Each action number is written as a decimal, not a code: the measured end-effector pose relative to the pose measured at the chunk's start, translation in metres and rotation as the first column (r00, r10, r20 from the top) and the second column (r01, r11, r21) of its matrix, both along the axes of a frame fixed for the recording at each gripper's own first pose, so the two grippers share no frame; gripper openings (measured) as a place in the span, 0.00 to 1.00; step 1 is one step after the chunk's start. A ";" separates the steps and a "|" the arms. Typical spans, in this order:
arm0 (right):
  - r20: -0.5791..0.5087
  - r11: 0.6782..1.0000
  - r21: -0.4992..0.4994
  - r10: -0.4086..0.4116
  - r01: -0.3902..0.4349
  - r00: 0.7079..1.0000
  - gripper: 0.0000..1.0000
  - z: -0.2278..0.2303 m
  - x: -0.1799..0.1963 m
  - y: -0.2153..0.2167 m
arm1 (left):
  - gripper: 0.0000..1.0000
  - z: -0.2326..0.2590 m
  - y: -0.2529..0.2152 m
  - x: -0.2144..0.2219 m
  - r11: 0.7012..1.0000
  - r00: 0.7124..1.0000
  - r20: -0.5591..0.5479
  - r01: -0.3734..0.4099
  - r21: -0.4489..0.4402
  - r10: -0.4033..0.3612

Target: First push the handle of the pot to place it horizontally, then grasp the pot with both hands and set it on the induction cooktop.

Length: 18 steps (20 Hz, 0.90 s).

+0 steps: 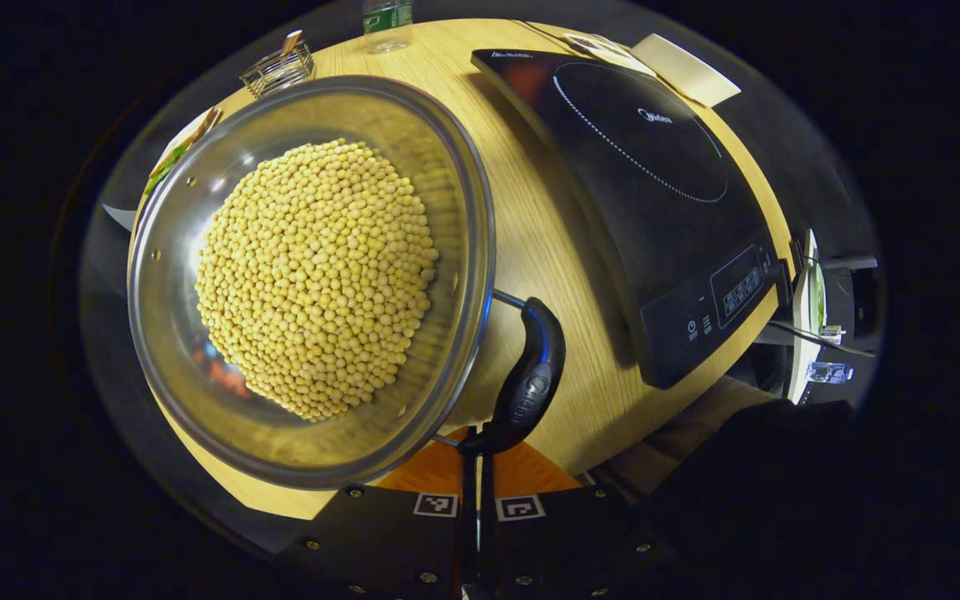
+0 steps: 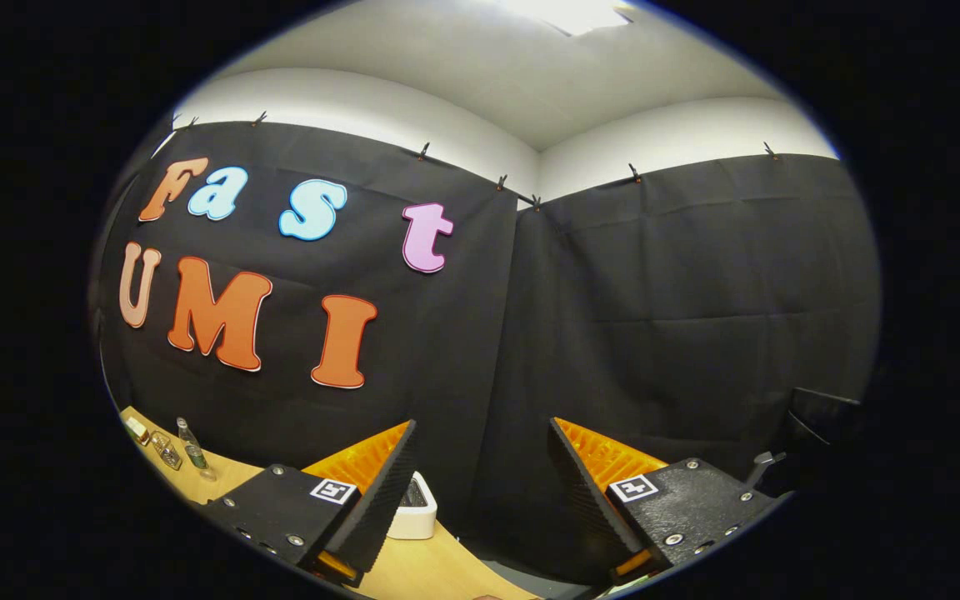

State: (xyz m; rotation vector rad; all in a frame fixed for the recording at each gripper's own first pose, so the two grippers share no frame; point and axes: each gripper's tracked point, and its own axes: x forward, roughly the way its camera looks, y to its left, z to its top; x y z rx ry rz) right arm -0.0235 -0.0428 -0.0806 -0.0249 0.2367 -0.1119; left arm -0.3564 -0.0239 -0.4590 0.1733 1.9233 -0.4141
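Note:
A steel pot [image 1: 455, 167] full of yellow beans [image 1: 313, 275] stands on the wooden table [image 1: 530, 242] in the left gripper view. Its black handle [image 1: 530, 375] curves along the pot's right side on metal wires. My left gripper [image 1: 477, 467] is shut, and its tips touch the handle's lower end. To the right of the pot lies the black induction cooktop [image 1: 655, 192], with nothing on it. In the right gripper view my right gripper [image 2: 480, 500] is open with nothing between its fingers [image 2: 380, 492] and points up at the booth's wall.
At the table's far edge stand a wire basket [image 1: 278, 68], a plastic bottle [image 1: 387, 21] and a plate of food [image 1: 184, 146]. A white card [image 1: 684, 67] lies beyond the cooktop. A white object [image 2: 415, 508] and a bottle [image 2: 190, 446] sit on the table.

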 end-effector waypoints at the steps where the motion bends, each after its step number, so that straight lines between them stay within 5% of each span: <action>1: -0.006 1.000 0.003 -0.002 0.002 1.000 0.95 -0.002 -0.001 0.001 | 0.02 -0.002 -0.006 0.000 1.000 1.000 0.003 -0.001 -0.003 0.001; 18: -0.070 1.000 -0.026 -0.013 0.011 0.997 0.95 -0.016 -0.020 0.005 | 0.04 -0.024 -0.052 0.030 0.998 0.994 0.095 0.056 -0.016 -0.054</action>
